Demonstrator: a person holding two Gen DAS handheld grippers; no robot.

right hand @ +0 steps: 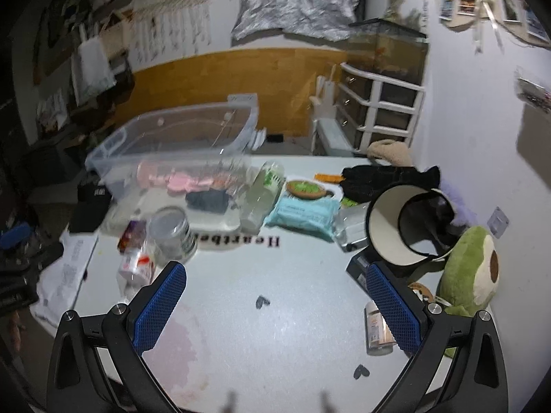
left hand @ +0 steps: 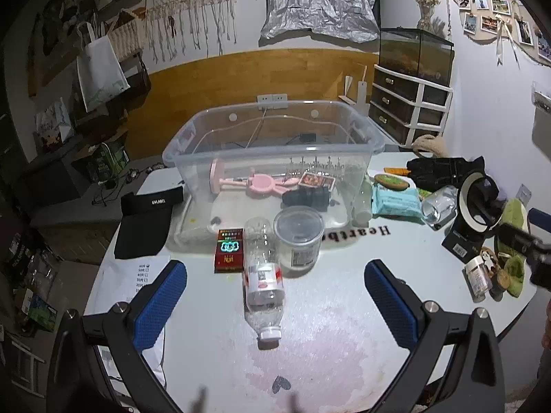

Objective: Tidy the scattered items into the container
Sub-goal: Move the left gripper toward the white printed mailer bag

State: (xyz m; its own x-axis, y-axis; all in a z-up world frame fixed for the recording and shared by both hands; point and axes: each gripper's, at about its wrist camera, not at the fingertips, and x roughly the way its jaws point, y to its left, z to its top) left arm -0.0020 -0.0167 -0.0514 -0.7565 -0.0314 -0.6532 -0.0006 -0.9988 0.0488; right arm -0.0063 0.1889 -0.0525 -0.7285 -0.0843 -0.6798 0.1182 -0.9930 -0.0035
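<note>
Left gripper (left hand: pixel 275 301) wide, nothing between the blue pads, tilted down over the white tabletop (left hand: pixel 344 309). Right gripper (right hand: pixel 275 304) wide too, holding nothing, over a bare patch of tabletop; that view is blurred.

Left wrist view: clear plastic bin (left hand: pixel 272 151) at 12 o'clock, upright, open top. Inside it: a pink tool (left hand: pixel 256 183), a red card box (left hand: pixel 315 181), a dark bundle (left hand: pixel 306 198). Clear water bottle (left hand: pixel 263 275) lies on its side between the pads' line of sight, white cap toward the camera. Red pack (left hand: pixel 229 250) just beside it at 10 o'clock. Lidded clear tub (left hand: pixel 299 235) stands upright, just beside the bottle at 1 o'clock, in front of the bin. Black visor cap (left hand: pixel 144 220) at 10 o'clock left of the bin. White paper sheet (left hand: pixel 131 275) at 9 o'clock at the tabletop edge.

At 2 o'clock: teal wipes pack (left hand: pixel 396 203), black glove (left hand: pixel 444 170), clear glass (left hand: pixel 439 204), cream sun visor (left hand: pixel 477 203), small jar (left hand: pixel 477 277) near the right edge.

Right wrist view: green avocado plush (right hand: pixel 470 272) at 3 o'clock, touching the cream visor's side. A small jar lies on its side right by the right pad (right hand: pixel 392 306), contact unclear. The bin sits at 11 o'clock, well apart from the gripper.
</note>
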